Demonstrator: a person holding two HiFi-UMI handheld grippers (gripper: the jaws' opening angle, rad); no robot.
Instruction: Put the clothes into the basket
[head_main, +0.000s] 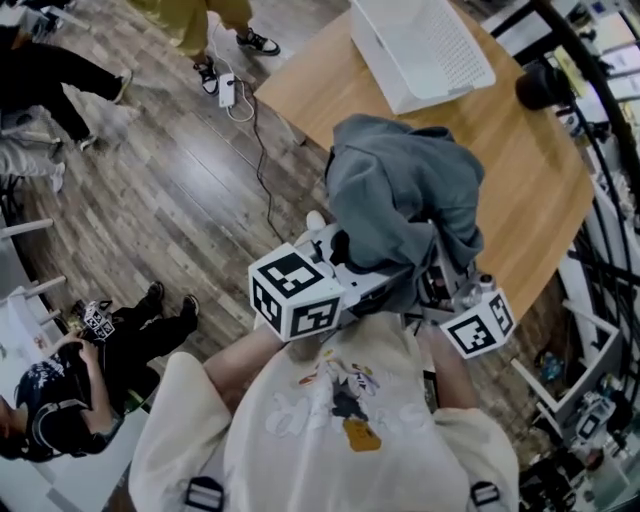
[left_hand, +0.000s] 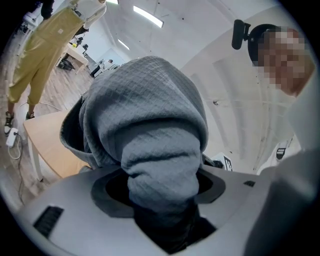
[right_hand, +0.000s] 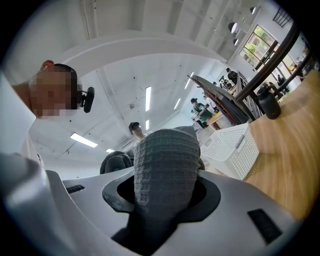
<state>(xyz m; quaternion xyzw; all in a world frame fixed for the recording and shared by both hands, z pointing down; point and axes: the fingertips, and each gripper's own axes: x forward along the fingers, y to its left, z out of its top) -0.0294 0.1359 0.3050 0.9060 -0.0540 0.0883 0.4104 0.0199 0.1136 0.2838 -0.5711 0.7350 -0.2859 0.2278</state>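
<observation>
holding a bunched grey quilted fabric garment (head_main: 405, 190) at mid-frame, we have our left gripper (left_hand: 162, 192) clamped on one fold and our right gripper (right_hand: 162, 195) clamped on another. the white perforated plastic basket (head_main: 420, 50) sits upper right on the round wooden table (head_main: 540, 170). we judge loose cloth could snag its rim and spill outside.

Garment (head_main: 405, 190) over table (head_main: 540, 190) edge, in left gripper (head_main: 345, 252) and right gripper (head_main: 440, 272); laundry basket (head_main: 420, 50) beyond, on table.

Garment (head_main: 400, 190) – waffle-knit cloth; basket (head_main: 420, 50) – perforated plastic; matt wood table (head_main: 530, 170).
</observation>
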